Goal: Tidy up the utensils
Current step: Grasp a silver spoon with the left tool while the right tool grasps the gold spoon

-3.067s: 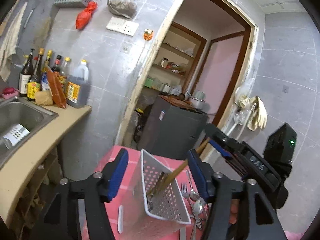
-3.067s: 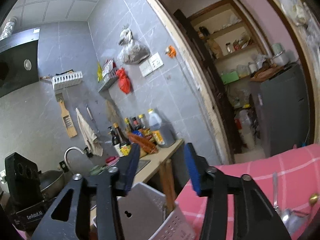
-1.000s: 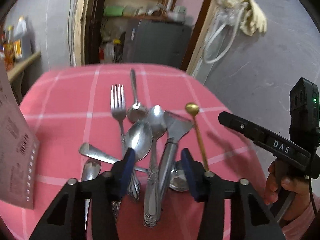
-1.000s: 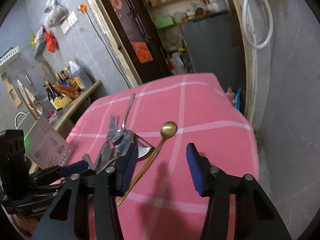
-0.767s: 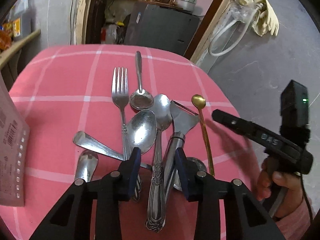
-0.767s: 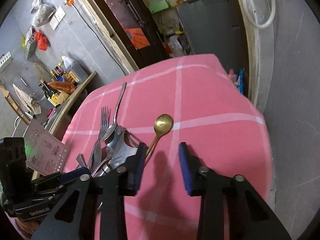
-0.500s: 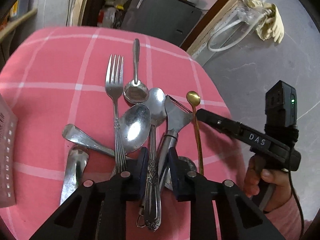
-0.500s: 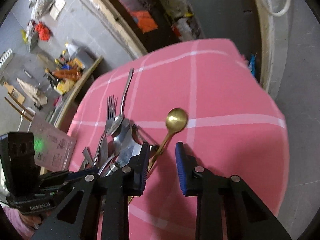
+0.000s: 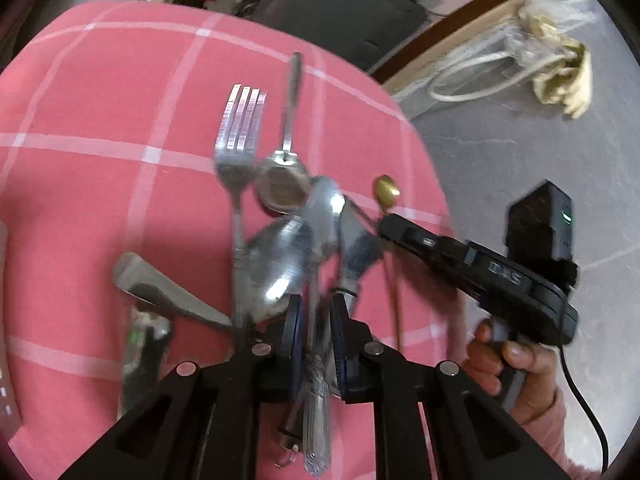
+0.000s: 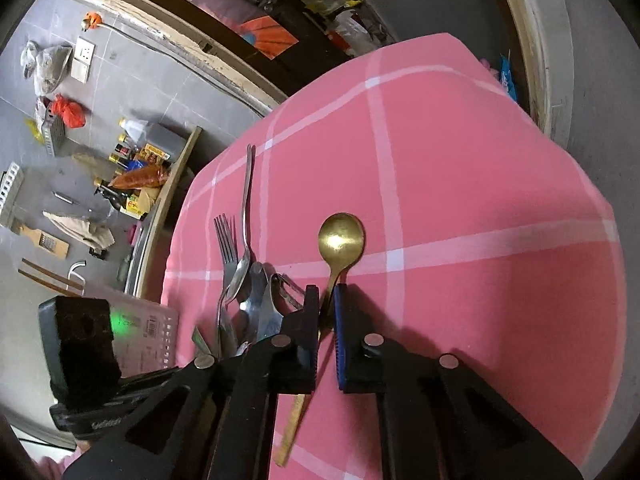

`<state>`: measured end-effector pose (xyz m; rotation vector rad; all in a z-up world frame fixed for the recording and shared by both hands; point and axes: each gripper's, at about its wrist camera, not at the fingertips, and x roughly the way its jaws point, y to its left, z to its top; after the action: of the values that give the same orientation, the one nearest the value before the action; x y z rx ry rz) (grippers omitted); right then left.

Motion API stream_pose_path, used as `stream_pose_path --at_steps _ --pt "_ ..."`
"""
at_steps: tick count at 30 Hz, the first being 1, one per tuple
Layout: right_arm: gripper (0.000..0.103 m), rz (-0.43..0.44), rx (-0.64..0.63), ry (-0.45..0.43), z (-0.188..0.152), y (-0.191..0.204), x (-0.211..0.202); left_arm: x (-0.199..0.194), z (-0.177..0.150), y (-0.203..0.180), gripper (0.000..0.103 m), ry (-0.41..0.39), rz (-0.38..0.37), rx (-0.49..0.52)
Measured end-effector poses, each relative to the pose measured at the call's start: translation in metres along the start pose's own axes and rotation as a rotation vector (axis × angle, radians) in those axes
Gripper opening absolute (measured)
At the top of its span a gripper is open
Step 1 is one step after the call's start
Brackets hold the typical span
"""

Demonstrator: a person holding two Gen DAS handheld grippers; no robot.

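Observation:
A heap of silver cutlery lies on the pink checked tablecloth: a fork, a small spoon, a large spoon and a peeler. My left gripper is closing, its pads against the ornate handle of a silver spoon in the heap. To the right of the heap lies a gold spoon. My right gripper is shut on its thin handle, just below the bowl. In the left wrist view the right gripper reaches in from the right beside the gold spoon.
A white perforated basket stands at the table's left side. The cloth drops off at its far and right edges. A counter with bottles lies beyond. A hand holds the right gripper. A dark cabinet stands behind.
Both grippers have come down onto the cutlery and narrowed their jaws. The left now has the silver spoon's handle between its pads, the right the gold spoon's handle.

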<state>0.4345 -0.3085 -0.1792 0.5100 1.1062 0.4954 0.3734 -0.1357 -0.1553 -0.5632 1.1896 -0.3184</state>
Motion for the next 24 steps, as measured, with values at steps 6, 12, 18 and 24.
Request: stream_pose_path --at_steps 6,12,18,24 --pt "0.002 0.020 -0.004 -0.047 -0.010 0.004 -0.011 0.005 0.001 -0.002 0.006 0.010 0.012 0.002" --pt "0.002 0.033 0.004 -0.077 -0.022 -0.001 -0.037 -0.008 -0.011 -0.007 0.005 -0.028 -0.009 0.031" --pt "0.002 0.090 0.038 -0.155 -0.039 -0.004 -0.066 -0.030 -0.028 -0.017 0.003 -0.086 -0.036 0.097" --pt "0.002 0.108 0.045 -0.211 -0.057 0.002 -0.079 -0.048 -0.042 -0.016 0.003 -0.115 -0.048 0.107"
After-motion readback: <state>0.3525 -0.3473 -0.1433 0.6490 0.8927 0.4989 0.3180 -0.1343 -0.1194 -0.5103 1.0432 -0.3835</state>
